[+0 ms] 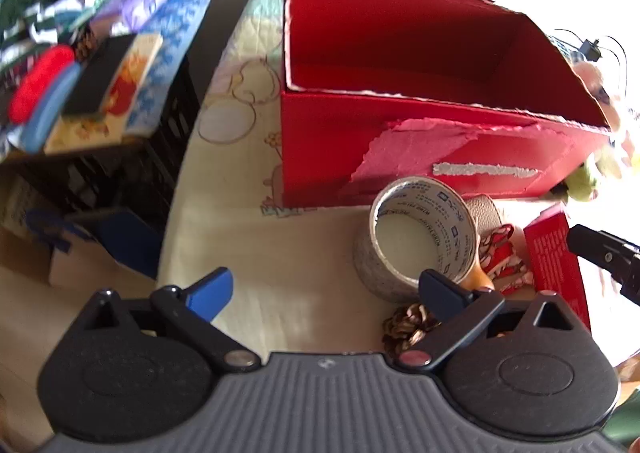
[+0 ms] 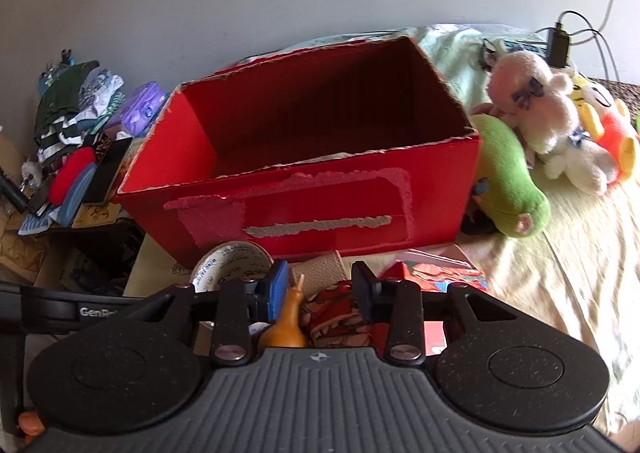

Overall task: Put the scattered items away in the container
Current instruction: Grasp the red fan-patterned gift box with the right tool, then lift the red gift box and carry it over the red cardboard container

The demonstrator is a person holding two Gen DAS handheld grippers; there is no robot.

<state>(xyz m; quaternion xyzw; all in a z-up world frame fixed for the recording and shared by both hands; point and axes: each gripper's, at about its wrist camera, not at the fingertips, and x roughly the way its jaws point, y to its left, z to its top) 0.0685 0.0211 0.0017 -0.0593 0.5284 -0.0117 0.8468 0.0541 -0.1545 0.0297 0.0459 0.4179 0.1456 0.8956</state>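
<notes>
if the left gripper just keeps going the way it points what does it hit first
Probably the roll of tape: it sits just ahead of the open left gripper, nearer its right finger. Depth is hard to judge; the red box stands behind it.

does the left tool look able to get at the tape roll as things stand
Probably yes: the left tool is open wide, the tape roll lies just ahead beside its right finger, with nothing on top.

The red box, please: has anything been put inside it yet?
No, the red box shows only its bare red floor and walls in the left wrist view.
</notes>
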